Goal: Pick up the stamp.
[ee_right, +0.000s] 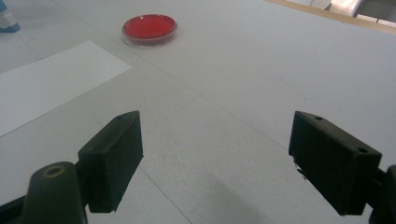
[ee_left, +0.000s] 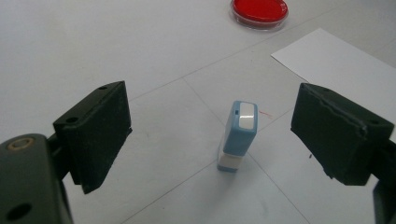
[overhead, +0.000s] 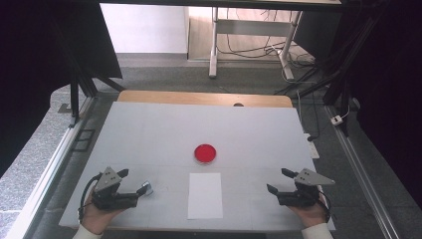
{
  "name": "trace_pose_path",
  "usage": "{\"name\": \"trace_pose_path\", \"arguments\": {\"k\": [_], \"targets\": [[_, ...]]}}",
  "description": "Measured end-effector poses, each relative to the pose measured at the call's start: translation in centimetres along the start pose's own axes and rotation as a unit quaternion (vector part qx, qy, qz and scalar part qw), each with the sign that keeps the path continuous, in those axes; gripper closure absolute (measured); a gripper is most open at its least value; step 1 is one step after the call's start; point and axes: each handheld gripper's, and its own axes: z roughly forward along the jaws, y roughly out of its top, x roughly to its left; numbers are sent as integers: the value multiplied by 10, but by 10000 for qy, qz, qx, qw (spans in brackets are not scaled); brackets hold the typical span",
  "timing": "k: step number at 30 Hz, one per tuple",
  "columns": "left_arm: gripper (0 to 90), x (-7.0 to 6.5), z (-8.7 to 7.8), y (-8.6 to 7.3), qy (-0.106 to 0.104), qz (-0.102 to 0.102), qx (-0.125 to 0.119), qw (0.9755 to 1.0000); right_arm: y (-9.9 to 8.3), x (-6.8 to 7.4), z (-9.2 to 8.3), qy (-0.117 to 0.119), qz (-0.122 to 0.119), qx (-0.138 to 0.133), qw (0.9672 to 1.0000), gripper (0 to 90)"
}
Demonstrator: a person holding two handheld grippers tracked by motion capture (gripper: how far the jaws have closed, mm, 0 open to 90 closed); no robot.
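Note:
A small blue and white stamp-like block (ee_left: 239,135) stands upright on the table just ahead of my left gripper (ee_left: 210,140), whose jaws are open on either side of it without touching. From above, the block (overhead: 146,187) sits right of the left gripper (overhead: 130,185) at the front left. A round red dish (overhead: 205,153) lies at mid-table, also seen as the red dish (ee_left: 259,11) and the red dish (ee_right: 150,28). A white paper sheet (overhead: 205,195) lies in front of it. My right gripper (overhead: 277,181) rests open at the front right, nothing between its jaws (ee_right: 215,163).
The grey table mat (overhead: 149,129) ends at a wooden strip (overhead: 204,98) at the far edge. Metal rails run along both sides. A table frame with cables (overhead: 249,45) stands on the floor beyond.

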Motion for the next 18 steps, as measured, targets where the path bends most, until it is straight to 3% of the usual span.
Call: {"name": "trace_pose_path", "arguments": {"k": [18], "targets": [[123,-3,-2,2,-69,-3,-36,10000,-2,1,2,-57,-69,103,9999,176]]}}
